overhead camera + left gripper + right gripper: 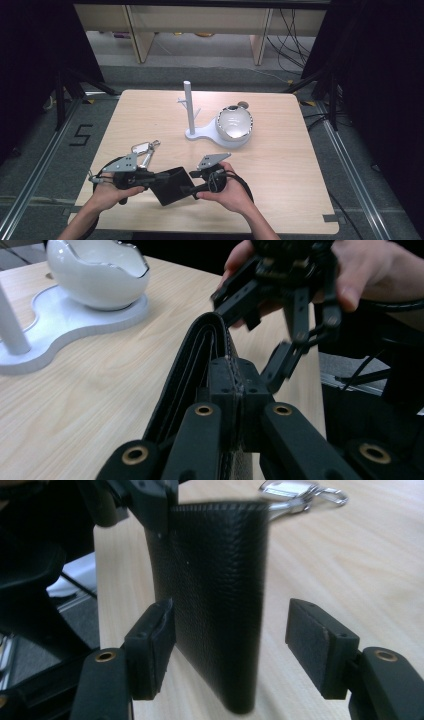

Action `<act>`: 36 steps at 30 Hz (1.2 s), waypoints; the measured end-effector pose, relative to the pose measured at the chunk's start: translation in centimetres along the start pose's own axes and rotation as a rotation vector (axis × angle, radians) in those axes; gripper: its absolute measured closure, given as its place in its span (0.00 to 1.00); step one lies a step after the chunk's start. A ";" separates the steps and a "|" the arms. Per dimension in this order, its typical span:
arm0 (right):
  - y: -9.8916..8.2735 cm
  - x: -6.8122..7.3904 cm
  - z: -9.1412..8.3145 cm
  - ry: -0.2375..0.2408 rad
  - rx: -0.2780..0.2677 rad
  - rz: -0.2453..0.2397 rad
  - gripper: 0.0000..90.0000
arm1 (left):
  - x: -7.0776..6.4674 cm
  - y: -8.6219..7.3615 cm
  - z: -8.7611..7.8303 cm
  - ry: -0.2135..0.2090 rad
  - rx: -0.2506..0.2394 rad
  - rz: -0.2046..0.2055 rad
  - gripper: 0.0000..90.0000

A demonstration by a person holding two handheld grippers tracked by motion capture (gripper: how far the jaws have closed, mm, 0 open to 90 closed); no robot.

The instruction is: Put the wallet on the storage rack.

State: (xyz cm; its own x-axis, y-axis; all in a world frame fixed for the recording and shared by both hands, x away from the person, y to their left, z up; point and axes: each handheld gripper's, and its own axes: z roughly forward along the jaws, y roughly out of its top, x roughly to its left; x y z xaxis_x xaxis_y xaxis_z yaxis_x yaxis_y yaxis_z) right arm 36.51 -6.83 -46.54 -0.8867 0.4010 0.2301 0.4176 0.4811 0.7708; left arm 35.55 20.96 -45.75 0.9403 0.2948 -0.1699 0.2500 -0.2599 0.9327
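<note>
So the black wallet (170, 186) sits low in the middle of the high view, held up off the counter (280, 165). Left tongs (152, 176) are pinching its edge tight. Right tongs (230, 640) are spread wide around it, one pad just beside the leather. Keys (144, 149) lie just behind.

one black wallet (171, 186), two handheld grippers: the left gripper (150, 176) and the right gripper (192, 189), one bunch of keys (145, 149), one white stand (192, 114) with a single upright post, one white bowl (234, 122), one wooden table (280, 170)
</note>
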 end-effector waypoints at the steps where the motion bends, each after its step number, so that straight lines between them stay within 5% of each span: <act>1: -0.2 -0.1 0.4 0.025 0.021 -0.021 0.47 | -0.1 0.2 0.2 -0.009 -0.001 0.011 0.98; 8: 0.0 0.2 -0.7 0.030 0.016 -0.048 0.82 | 0.1 0.6 0.8 -0.018 -0.042 -0.001 0.97; 11: 0.3 0.4 -1.5 0.012 0.012 -0.039 0.86 | 0.2 0.7 0.9 -0.003 -0.069 -0.010 0.91; 16: 1.5 0.7 -3.5 -0.107 0.099 -0.101 0.87 | 0.2 1.1 0.7 0.121 -0.081 0.041 0.68; 19: 1.9 0.3 -4.6 -0.132 0.126 -0.098 0.87 | 0.1 0.9 0.4 0.164 -0.070 0.057 0.59; 21: 2.1 0.0 -5.3 -0.161 0.153 -0.096 0.87 | -0.2 0.3 -0.3 0.256 -0.016 0.086 0.55; 28: 2.4 -1.0 -7.3 -0.261 0.215 -0.100 0.87 | -0.5 -1.4 -2.1 0.382 -0.042 0.056 0.50; 36: 2.2 -2.1 -9.5 -0.340 0.182 -0.109 0.87 | -0.3 -3.2 -3.2 0.468 -0.051 0.022 0.50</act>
State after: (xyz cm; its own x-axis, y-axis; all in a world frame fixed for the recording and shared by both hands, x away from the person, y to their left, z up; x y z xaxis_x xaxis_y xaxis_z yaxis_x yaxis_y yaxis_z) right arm 37.43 -14.08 -39.67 -0.8245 0.5600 -0.0806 0.3798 0.6535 0.6548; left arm 33.73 24.67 -47.68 0.7372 0.6757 0.0010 0.2081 -0.2284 0.9511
